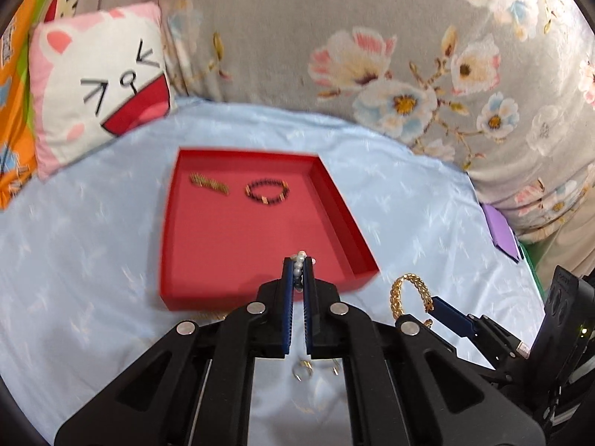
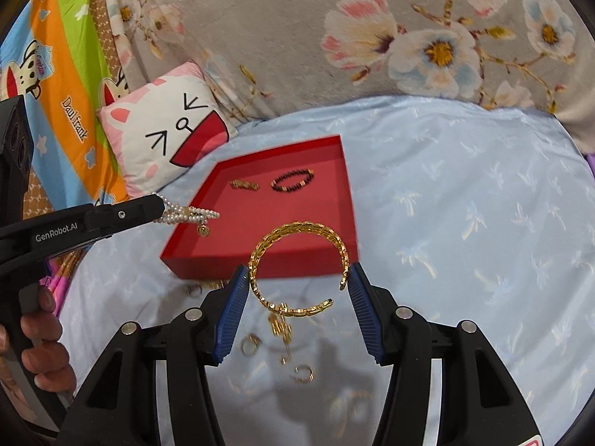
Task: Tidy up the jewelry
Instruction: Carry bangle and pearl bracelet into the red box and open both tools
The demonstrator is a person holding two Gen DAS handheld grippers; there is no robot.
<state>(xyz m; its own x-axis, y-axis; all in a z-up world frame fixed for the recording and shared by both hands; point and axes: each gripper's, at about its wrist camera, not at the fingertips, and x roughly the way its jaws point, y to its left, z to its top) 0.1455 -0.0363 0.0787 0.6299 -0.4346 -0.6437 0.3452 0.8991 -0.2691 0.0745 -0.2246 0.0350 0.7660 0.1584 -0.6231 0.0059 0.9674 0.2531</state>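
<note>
left gripper (image 1: 298, 268) clenched on pearl bracelet (image 2: 187, 215) | right gripper (image 2: 297, 275) grasping gold bangle (image 2: 297, 260) | risk: bangle springing free short of red tray (image 2: 260, 264)

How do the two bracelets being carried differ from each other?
The pearl bracelet is white beads with a small gold charm; the gold bracelet is a wide open woven cuff. The pearl bracelet is pinched in the nearly shut left hand-held gripper; the gold bracelet spans the wide-set right hand-held gripper. Both hang near the red tray.
</note>
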